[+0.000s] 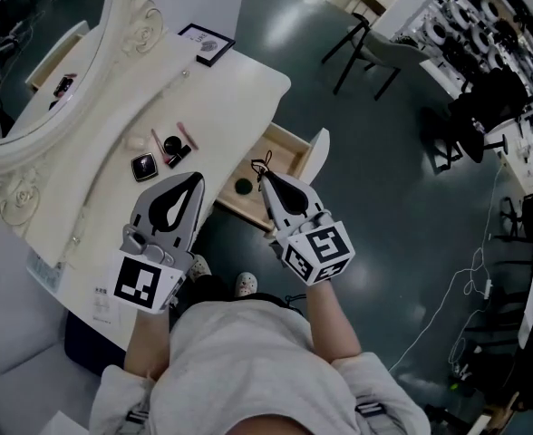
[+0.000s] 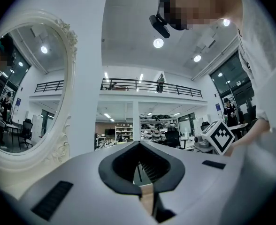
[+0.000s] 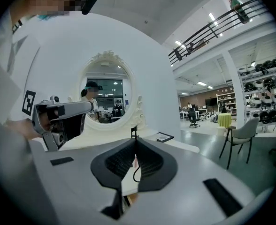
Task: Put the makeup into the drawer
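Several makeup pieces lie on the white vanity table (image 1: 230, 89): a square black compact (image 1: 144, 167), a pink stick (image 1: 187, 135), a small dark tube (image 1: 178, 155) and a pale round piece (image 1: 135, 140). The wooden drawer (image 1: 283, 152) stands pulled out at the table's right edge, with a dark round thing (image 1: 243, 187) inside. My right gripper (image 1: 261, 175) (image 3: 134, 142) hovers over the drawer, shut on a thin black wiry item (image 1: 262, 163) (image 3: 134, 131) whose loop hangs between the jaws. My left gripper (image 1: 196, 179) (image 2: 139, 144) is shut and empty, just right of the compact.
An oval white-framed mirror (image 1: 31, 80) (image 3: 107, 95) stands at the table's left. A black-framed square tray (image 1: 206, 43) lies at the far end. The person's shoes (image 1: 239, 284) are under the table edge. A chair (image 1: 366, 39) stands on the dark floor beyond.
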A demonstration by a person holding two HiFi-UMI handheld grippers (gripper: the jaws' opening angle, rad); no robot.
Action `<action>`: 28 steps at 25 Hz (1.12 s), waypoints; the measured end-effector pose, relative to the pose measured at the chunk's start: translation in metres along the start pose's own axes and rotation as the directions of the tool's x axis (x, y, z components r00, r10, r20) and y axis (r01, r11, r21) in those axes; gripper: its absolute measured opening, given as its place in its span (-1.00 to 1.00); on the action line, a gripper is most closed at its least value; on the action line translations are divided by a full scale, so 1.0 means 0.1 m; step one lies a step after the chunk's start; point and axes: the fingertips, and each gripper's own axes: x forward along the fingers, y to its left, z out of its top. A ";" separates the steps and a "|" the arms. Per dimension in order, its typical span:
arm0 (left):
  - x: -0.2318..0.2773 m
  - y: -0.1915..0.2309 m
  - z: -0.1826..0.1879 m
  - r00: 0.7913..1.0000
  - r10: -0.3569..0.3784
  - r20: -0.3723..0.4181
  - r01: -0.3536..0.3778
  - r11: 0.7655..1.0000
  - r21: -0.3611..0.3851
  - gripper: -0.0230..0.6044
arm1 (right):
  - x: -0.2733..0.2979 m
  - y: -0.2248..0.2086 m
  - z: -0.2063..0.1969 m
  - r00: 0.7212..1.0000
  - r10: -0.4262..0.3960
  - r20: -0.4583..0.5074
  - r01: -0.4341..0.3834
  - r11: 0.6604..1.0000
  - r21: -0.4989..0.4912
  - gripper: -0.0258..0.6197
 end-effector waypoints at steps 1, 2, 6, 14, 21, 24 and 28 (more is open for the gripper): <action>0.02 -0.02 -0.03 1.000 -0.011 -0.010 0.011 1.000 0.001 -0.89 | -0.02 -0.04 -0.01 1.000 -0.010 0.000 0.010 1.000 0.002 -0.84; 0.05 -0.04 -0.04 1.000 -0.021 -0.013 0.021 1.000 0.001 -0.89 | -0.04 -0.07 -0.02 1.000 -0.020 0.000 0.020 1.000 0.004 -0.84; 0.16 -0.13 -0.06 0.998 -0.060 -0.013 0.060 0.998 -0.002 -0.89 | -0.11 -0.21 -0.10 0.998 -0.058 -0.012 0.059 0.998 0.015 -0.84; 0.35 -0.25 -0.12 0.991 -0.131 -0.024 0.130 0.991 -0.012 -0.89 | -0.19 -0.44 -0.35 0.989 -0.123 -0.076 0.126 0.991 0.034 -0.84; 0.45 -0.31 -0.22 0.984 -0.175 -0.042 0.174 0.984 -0.027 -0.89 | -0.20 -0.56 -0.67 0.977 -0.154 -0.150 0.164 0.985 0.056 -0.84; 0.47 -0.31 -0.26 0.981 -0.185 -0.050 0.184 0.982 -0.034 -0.89 | -0.20 -0.58 -0.78 0.972 -0.162 -0.173 0.176 0.982 0.071 -0.84; 0.48 -0.31 -0.30 0.979 -0.196 -0.052 0.195 0.980 -0.031 -0.89 | -0.17 -0.63 -0.92 0.965 -0.165 -0.203 0.186 0.979 0.087 -0.84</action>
